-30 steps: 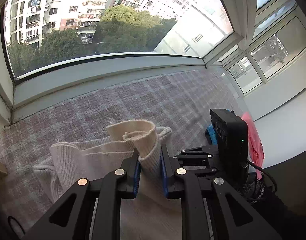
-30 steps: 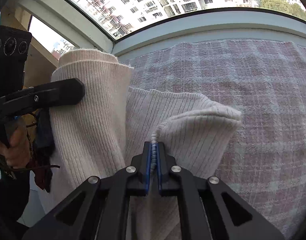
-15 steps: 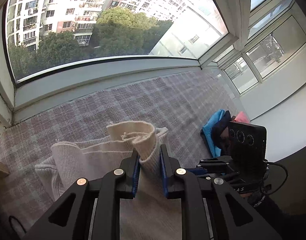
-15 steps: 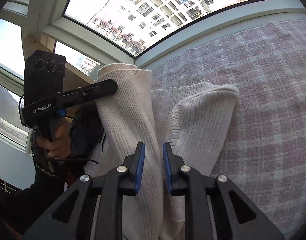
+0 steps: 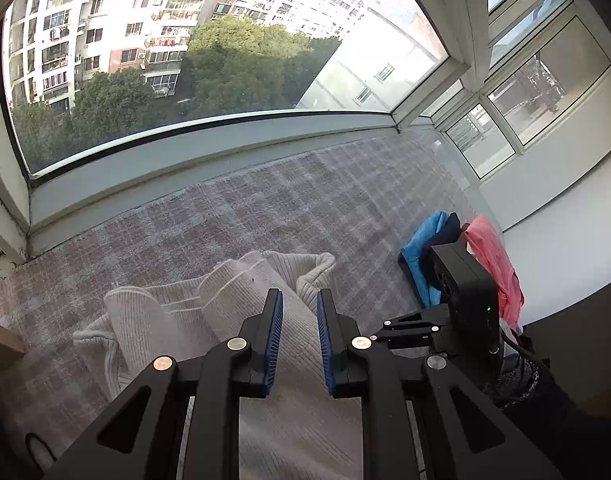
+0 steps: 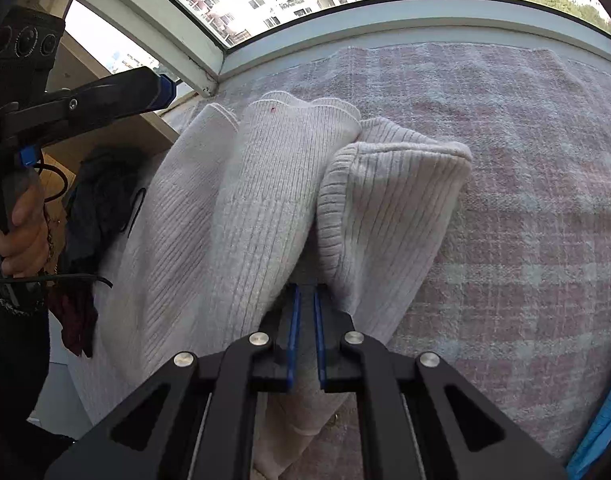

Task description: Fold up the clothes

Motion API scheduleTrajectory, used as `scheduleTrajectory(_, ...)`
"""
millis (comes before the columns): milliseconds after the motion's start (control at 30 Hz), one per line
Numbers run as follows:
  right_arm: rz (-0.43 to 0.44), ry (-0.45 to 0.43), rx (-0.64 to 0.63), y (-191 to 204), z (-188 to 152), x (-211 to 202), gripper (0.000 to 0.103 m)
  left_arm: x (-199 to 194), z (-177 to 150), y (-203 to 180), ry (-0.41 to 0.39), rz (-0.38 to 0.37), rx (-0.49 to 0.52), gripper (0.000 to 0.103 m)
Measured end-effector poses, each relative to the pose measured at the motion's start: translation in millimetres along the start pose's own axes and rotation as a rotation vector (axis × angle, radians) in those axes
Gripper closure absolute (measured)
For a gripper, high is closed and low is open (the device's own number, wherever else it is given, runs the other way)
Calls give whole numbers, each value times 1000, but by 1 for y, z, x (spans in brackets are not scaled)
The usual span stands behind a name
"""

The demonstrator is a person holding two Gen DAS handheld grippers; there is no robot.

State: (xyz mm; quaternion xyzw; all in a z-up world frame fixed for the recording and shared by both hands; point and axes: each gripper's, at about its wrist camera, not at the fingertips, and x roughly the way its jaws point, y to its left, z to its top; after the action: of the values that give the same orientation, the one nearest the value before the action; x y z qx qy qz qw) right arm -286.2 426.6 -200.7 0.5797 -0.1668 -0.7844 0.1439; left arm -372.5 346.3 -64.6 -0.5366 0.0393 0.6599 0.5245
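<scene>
On the checked cloth (image 5: 305,200) the cream sweater (image 5: 233,300) lies bunched, with the left gripper (image 5: 299,300) spread wide above it (nothing held), the right gripper (image 6: 307,300) parted narrowly at its folds, and coloured clothes (image 5: 421,252) far right.

Cream ribbed sweater (image 6: 265,208); seemingly pink-grey plaid blanket (image 6: 525,200)

A plaid blanket (image 5: 313,200) carries a cream ribbed sweater (image 6: 265,200), with blue (image 5: 419,256) and pink cloths (image 5: 493,264) near its edge
</scene>
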Motion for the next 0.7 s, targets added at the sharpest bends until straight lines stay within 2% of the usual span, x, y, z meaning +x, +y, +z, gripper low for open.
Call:
scheduleTrajectory(33,20,-7,17,-3,1,-2,92,5,-2,0,17,9,4,88)
scheduleTrajectory(233,137,-48,118,-24,5,-17,92,22,-15,17,60,105,3,88)
scheduleTrajectory(267,156,-55,134,-27,6,-19,91,23,-16,21,66,100,-10,88)
scheduleTrajectory(400,234,-83,201,-41,9,-29,83,26,-18,25,85,62,-44,85)
scheduleTrajectory(500,279,-100,240,-48,13,-35,69,17,-19,19,64,78,-21,82)
scheduleTrajectory(533,250,-95,212,-41,16,-34,63,12,-20,19,53,87,-18,81)
scheduleTrajectory(567,222,-91,185,-34,19,-33,61,7,-21,20,43,96,-16,80)
scheduleTrajectory(700,106,-71,77,-5,33,-29,61,-3,-26,36,40,135,-45,78)
